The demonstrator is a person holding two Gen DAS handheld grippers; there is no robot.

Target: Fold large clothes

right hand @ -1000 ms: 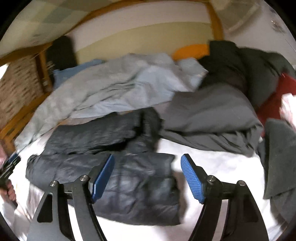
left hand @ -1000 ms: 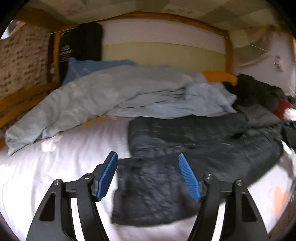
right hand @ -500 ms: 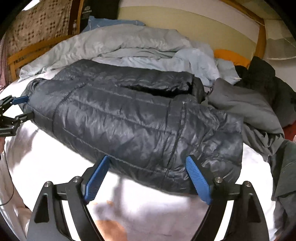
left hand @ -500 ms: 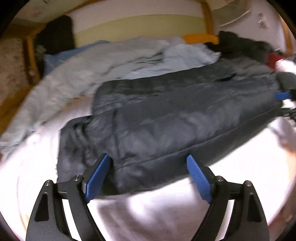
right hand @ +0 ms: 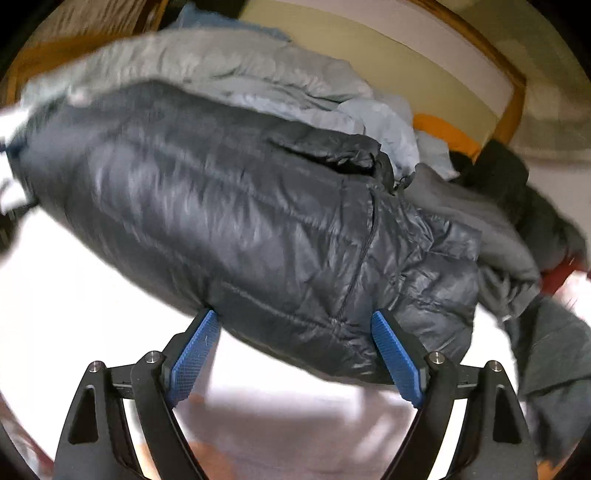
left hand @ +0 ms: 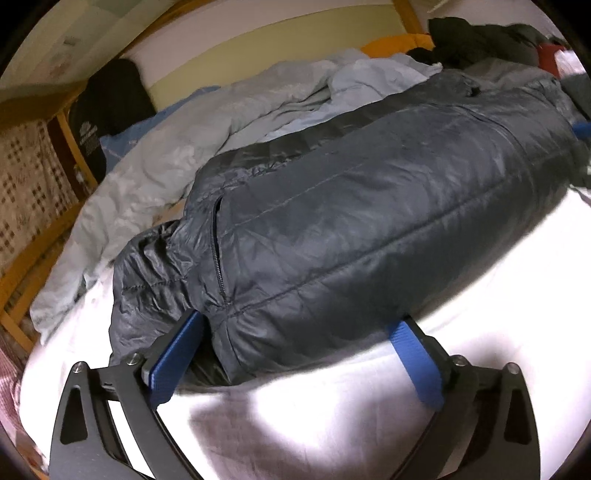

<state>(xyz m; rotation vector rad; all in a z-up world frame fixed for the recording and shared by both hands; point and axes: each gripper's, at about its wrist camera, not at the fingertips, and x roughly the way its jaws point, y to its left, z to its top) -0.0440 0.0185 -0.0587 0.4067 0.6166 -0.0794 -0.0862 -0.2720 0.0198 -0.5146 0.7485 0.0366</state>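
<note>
A dark quilted puffer jacket (left hand: 351, 229) lies folded lengthwise across the white sheet (left hand: 332, 424) of a bed. My left gripper (left hand: 297, 319) is at its near edge by the zipped end. Its jaws are opening wide, with the jacket's hem between the blue pads (left hand: 177, 354), which do not press it. In the right wrist view the same jacket (right hand: 240, 221) fills the middle. My right gripper (right hand: 293, 314) is open at its near edge, with the hem between the fingertips. A blue pad of the right gripper (left hand: 581, 129) shows at the jacket's far end.
A rumpled pale blue-grey duvet (left hand: 184, 155) lies behind the jacket. A grey garment (right hand: 480, 229) and dark clothes (left hand: 480, 33) pile up at the right. A wooden bed frame (left hand: 22, 273) runs along the left. White sheet (right hand: 92, 295) lies in front of both grippers.
Both grippers have come down and in to the jacket's near edge, and both have rolled. Their jaws stand wider apart. The jacket now fills each view.
</note>
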